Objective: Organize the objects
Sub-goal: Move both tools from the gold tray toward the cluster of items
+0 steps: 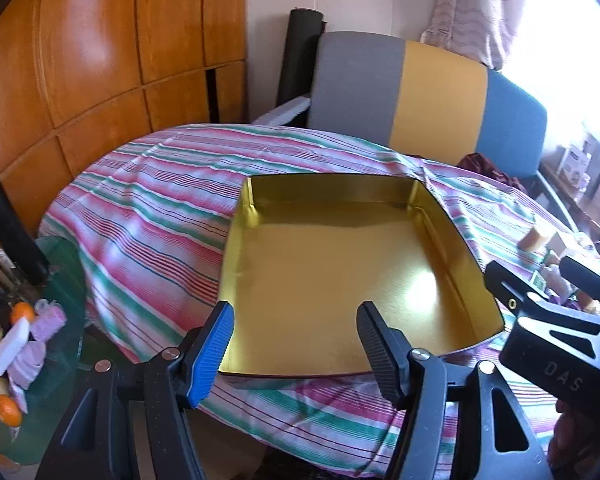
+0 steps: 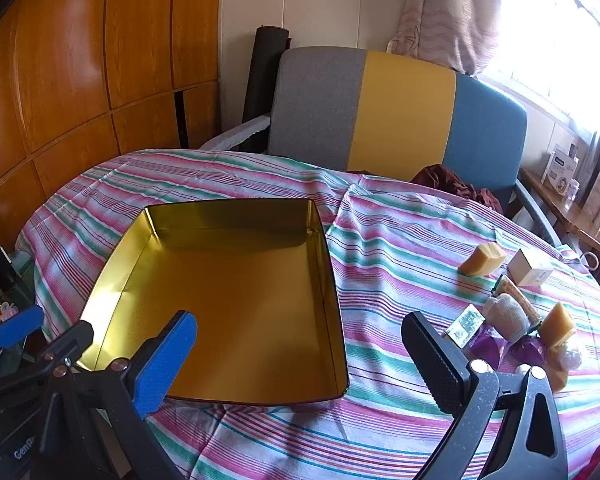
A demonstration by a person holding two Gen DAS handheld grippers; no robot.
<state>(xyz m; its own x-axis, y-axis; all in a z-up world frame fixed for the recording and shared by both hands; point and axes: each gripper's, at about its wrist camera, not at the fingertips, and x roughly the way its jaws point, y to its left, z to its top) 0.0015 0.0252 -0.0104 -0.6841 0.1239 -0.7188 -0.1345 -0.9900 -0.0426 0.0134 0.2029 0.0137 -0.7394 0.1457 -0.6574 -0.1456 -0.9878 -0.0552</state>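
One shallow, square, gold-lined metal tin [image 2: 236, 300] lies open on the table [image 2: 400, 248], which is draped in a cloth striped pink, green and white. Nothing shows inside the tin. To its right on the cloth, well apart from it, sits a small cluster of objects: two tan wedge-shaped blocks [image 2: 482, 259], a small white carton [image 2: 530, 270], a pale knitted pouch [image 2: 506, 316], a small printed card [image 2: 464, 326] and some purple wrapping [image 2: 486, 346].

The left gripper [image 1: 296, 340] hangs over the near edge of the tin, its blue and black fingers apart with nothing between them. The right gripper [image 2: 300, 354] hangs over the tin's near right corner, spread very wide and likewise holding nothing. Behind the table stands a chair [image 2: 400, 120] upholstered in grey, yellow and blue bands, with glossy wooden wall panels [image 2: 80, 80] to the left and a bright curtained window [image 2: 540, 40] to the right.
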